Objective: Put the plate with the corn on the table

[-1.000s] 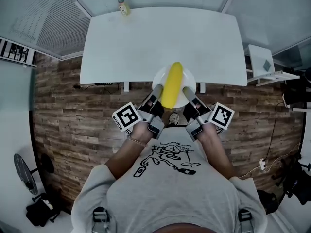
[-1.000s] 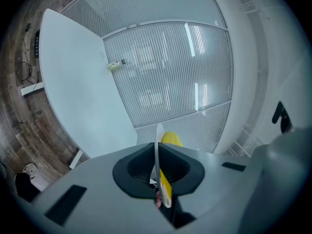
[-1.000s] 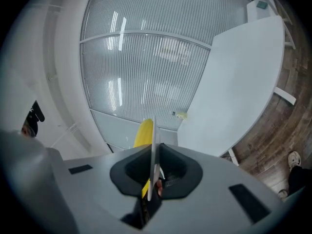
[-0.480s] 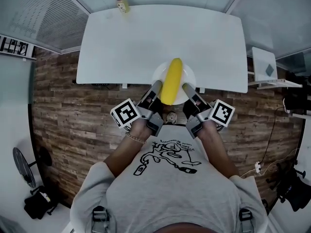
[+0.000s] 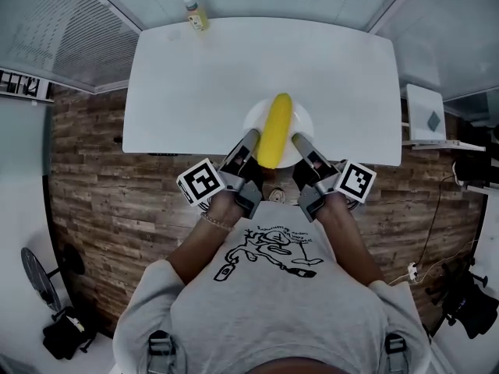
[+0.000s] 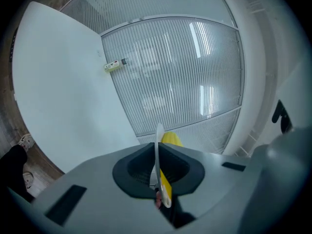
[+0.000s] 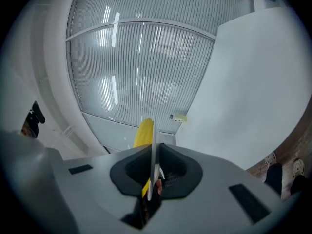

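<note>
Moving forward, the left gripper (image 5: 250,138) and right gripper (image 5: 298,140) each pinch the plate (image 5: 303,120) rim; between the 2, plate and corn (image 5: 274,129) have cleared the table (image 5: 195,84) edge, so lowering looks next.

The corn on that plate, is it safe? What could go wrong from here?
1. The corn lies loose on the plate; if the left gripper or the right gripper dips, it may roll off.
2. Each gripper is shut on only the thin rim, so the plate could slip out.
3. The plate is near the front edge of the table; set down there, it might tip off.
</note>
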The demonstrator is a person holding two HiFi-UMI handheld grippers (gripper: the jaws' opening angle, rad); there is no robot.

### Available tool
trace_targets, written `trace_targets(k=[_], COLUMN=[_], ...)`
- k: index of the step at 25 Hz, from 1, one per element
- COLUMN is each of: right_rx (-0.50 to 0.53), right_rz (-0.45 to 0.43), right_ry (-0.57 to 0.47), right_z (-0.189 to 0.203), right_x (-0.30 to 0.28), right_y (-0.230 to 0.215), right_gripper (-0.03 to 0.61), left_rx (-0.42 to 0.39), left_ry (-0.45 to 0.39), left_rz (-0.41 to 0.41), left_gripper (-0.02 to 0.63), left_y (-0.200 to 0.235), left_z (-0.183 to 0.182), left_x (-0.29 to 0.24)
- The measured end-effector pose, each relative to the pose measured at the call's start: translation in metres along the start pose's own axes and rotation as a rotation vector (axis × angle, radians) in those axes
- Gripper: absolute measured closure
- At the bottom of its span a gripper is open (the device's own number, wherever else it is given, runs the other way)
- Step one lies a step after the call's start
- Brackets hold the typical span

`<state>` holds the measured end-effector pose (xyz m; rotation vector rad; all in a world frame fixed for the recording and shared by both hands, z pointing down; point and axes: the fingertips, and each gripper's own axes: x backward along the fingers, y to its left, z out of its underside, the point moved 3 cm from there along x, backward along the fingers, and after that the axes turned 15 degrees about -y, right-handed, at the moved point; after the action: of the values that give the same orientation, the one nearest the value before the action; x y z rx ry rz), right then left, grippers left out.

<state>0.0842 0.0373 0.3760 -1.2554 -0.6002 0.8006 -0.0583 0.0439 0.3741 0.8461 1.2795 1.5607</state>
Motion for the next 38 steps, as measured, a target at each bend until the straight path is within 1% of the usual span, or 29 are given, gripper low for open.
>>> trace_targets(k=[2, 7, 9, 11, 13, 16, 20, 23, 26, 30, 34, 36, 38], right_rx=[-0.006, 0.000, -0.003, -0.007, -0.007, 0.003, 0.016, 0.015, 0.002, -0.002, 0.005, -0.003, -0.006], right_rz=[0.009, 0.028, 0.032, 0.033, 0.029, 0.020, 0.018, 0.022, 0.028, 0.036, 0.034, 0.022, 0.019], right_ry=[0.001, -0.006, -0.012, -0.018, -0.023, -0.030, -0.040, -0.044, -0.045, -0.036, -0.008, -0.003, 0.003], right_z=[-0.004, -0.010, -0.012, -0.013, -0.014, -0.015, -0.019, -0.026, -0.041, -0.061, -0.075, -0.080, -0.079], right_x=[-0.021, -0.089, -0.106, -0.114, -0.117, -0.118, -0.120, -0.135, -0.155, -0.159, -0.156, -0.156, -0.155], right_y=[-0.003, -0.009, -0.006, -0.004, 0.000, 0.007, 0.014, 0.009, -0.005, -0.011, -0.015, -0.013, -0.015], right_gripper=[0.552, 0.553, 0.554, 0.554, 0.554, 0.553, 0.552, 0.552, 0.552, 0.551, 0.548, 0.548, 0.543], left_rx=[0.004, 0.018, 0.016, 0.019, 0.019, -0.007, -0.006, -0.005, -0.003, 0.010, 0.027, 0.051, 0.047], left_ry=[0.002, 0.014, 0.020, 0.027, 0.033, 0.038, 0.044, 0.053, 0.058, 0.050, 0.034, 0.021, 0.014], left_rz=[-0.001, -0.008, -0.010, -0.005, 0.010, 0.026, 0.032, 0.035, 0.029, 0.021, 0.032, 0.029, 0.027], left_gripper=[0.584, 0.584, 0.584, 0.584, 0.584, 0.584, 0.584, 0.584, 0.584, 0.584, 0.584, 0.584, 0.584], left_y=[0.006, 0.023, 0.023, 0.021, 0.018, 0.011, 0.004, 0.010, 0.020, 0.020, 0.018, 0.016, 0.017], left_z=[-0.015, -0.065, -0.079, -0.086, -0.089, -0.094, -0.097, -0.105, -0.109, -0.101, -0.091, -0.087, -0.086], left_x=[-0.016, -0.060, -0.071, -0.076, -0.079, -0.080, -0.083, -0.100, -0.127, -0.147, -0.156, -0.159, -0.159])
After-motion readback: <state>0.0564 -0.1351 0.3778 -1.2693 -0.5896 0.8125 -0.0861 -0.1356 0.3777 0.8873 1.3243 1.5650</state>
